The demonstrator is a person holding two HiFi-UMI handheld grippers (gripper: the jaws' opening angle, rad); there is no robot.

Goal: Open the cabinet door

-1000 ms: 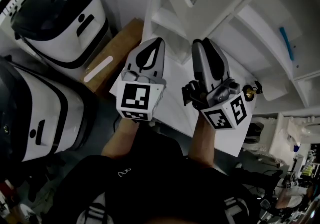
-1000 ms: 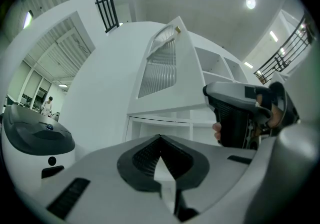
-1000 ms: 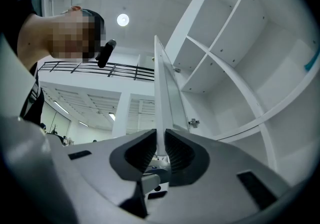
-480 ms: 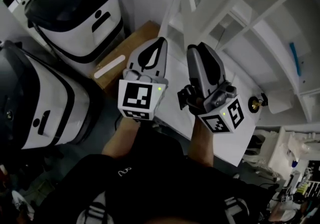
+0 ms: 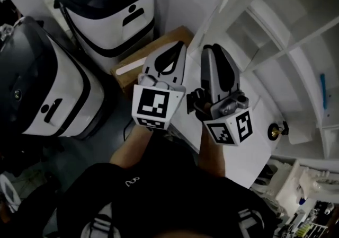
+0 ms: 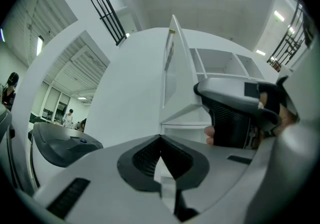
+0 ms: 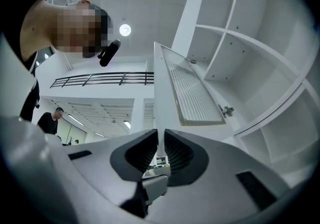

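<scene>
White cabinet door point(image 5: 249, 152), brass knob point(image 5: 274, 132) at edge, swung open from shelves point(image 5: 275, 30).

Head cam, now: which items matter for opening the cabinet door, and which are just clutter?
For the job:
- cabinet door, already swung open
- knob
- cabinet shelves
- left gripper
- right gripper

Lying about:
- near black-and-white machine
- far black-and-white machine
- cardboard box

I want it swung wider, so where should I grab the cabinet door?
Probably the thin free edge of the cabinet door, near its bottom corner, coming from below with jaws straddling it. The door stands open, that edge faces the right gripper, and no handle shows on this face.
</scene>
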